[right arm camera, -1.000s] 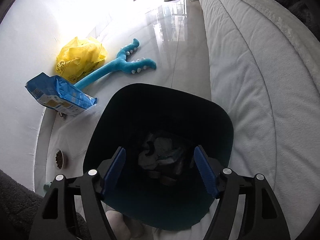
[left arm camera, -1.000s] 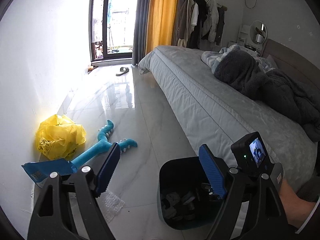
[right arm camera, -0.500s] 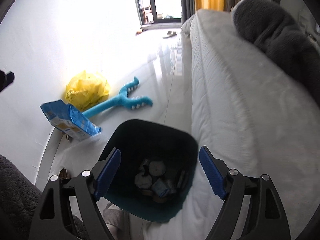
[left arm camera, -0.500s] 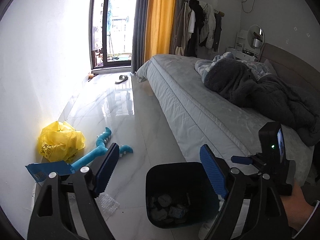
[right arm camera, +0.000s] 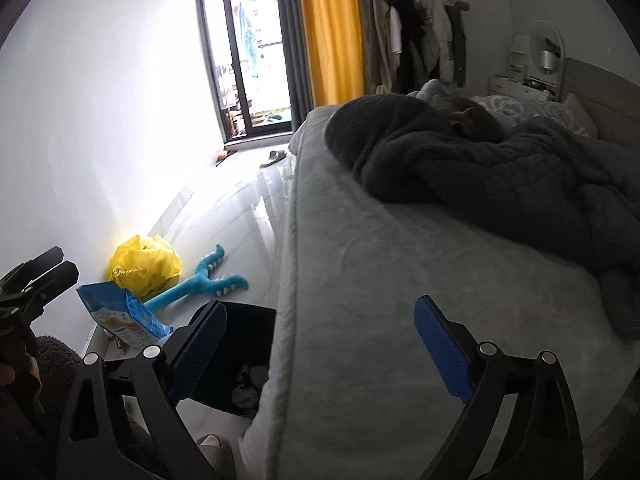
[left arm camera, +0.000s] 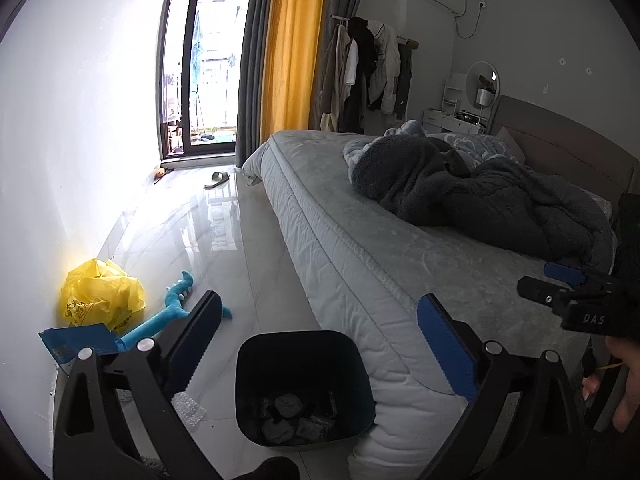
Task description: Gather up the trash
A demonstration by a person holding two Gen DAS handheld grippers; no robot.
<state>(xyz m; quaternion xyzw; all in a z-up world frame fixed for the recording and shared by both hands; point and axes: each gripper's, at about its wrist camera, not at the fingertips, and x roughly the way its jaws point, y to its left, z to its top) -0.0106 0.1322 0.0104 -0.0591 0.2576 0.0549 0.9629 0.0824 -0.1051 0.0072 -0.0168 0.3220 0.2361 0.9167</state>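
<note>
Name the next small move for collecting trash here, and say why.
Probably lower the left tool toward the bubble wrap scrap on the floor beside the bin: both tools are open and empty, and that scrap lies nearest.

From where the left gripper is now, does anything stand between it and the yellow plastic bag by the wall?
Nothing visible blocks it. The left gripper is open and empty. The yellow bag lies against the wall, with the blue packet in front of it and the blue toy beside it. The bin stands apart, next to the bed.
</note>
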